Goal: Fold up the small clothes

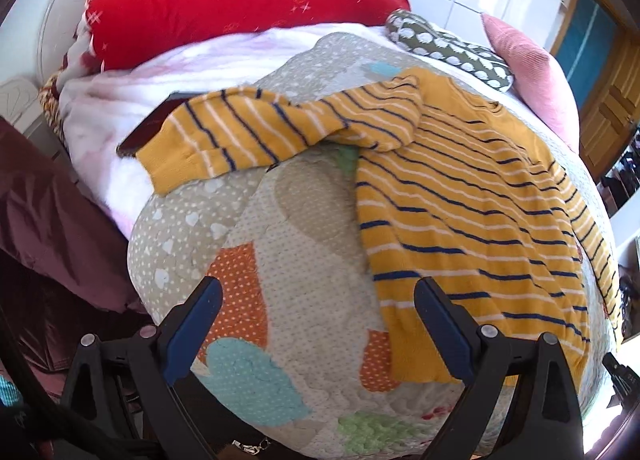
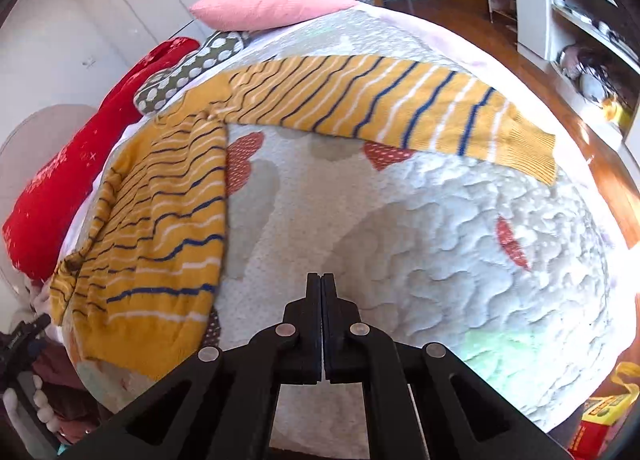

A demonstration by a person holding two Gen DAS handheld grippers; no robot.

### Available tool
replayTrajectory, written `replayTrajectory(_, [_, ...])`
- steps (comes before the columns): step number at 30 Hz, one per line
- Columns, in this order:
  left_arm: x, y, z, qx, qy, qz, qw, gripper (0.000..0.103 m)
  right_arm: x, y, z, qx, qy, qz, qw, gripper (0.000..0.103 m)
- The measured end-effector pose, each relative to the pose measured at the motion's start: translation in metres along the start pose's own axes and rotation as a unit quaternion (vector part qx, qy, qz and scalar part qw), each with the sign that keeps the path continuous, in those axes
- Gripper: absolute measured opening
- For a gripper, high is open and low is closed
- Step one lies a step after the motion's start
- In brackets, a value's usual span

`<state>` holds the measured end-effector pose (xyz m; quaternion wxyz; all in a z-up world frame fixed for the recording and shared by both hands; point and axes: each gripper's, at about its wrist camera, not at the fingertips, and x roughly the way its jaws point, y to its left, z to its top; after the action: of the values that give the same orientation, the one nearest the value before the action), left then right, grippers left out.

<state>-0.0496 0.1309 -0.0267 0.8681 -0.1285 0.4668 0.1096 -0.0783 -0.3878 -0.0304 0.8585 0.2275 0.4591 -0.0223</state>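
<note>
The left gripper point(image 1: 318, 324) hovers with its blue-padded fingers point(image 1: 195, 334) spread wide at the striped sweater's point(image 1: 472, 211) hem, while the right gripper point(image 2: 322, 284), fingers pressed together on nothing, hangs beside that sweater.

You have one small sweater point(image 1: 472, 195) to fold: mustard-yellow knit with thin navy and white stripes and plain ribbed cuffs and hem. It lies spread flat on the patterned quilt point(image 1: 288, 244) (nothing folded yet). Its body lies smooth, its hem towards the quilt's near edge. One sleeve point(image 1: 256, 127) stretches out sideways, slightly twisted, its cuff reaching past the quilt's edge. The other sleeve point(image 2: 384, 107) lies flat and straight across the quilt.
</note>
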Motion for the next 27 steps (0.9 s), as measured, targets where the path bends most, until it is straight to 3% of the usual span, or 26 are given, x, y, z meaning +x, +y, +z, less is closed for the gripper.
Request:
replayTrajectory(4, [0.023,0.016,-0.003,-0.039,0.038,-0.038,0.9978,0.096,-0.012,-0.023,0.002,0.033,-0.004,0.057,0.998,0.001])
replayTrajectory(7, [0.037,0.018,-0.009,-0.051,0.060,-0.067,0.9946,0.096,-0.009,-0.019,0.000,0.037,0.010,0.103,0.994,0.003])
replayTrajectory(9, [0.043,0.014,-0.013,-0.048,0.067,-0.084,0.9931,0.096,-0.003,-0.005,-0.004,0.023,0.019,0.112,0.993,0.018])
replayTrajectory(11, [0.046,0.009,-0.016,-0.041,0.070,-0.105,0.9911,0.096,0.007,0.012,-0.007,0.009,0.031,0.120,0.992,0.051])
replayTrajectory(12, [0.046,0.005,-0.018,-0.038,0.070,-0.122,0.9893,0.096,0.011,0.019,-0.009,0.005,0.033,0.127,0.991,0.054])
replayTrajectory(18, [0.046,-0.022,-0.021,0.003,0.072,-0.202,0.9767,0.096,0.034,0.058,-0.013,-0.037,0.056,0.135,0.989,0.055])
replayTrajectory(27, [0.057,-0.049,-0.023,0.046,0.089,-0.200,0.9746,0.096,0.050,0.082,-0.013,-0.067,0.058,0.123,0.989,0.060])
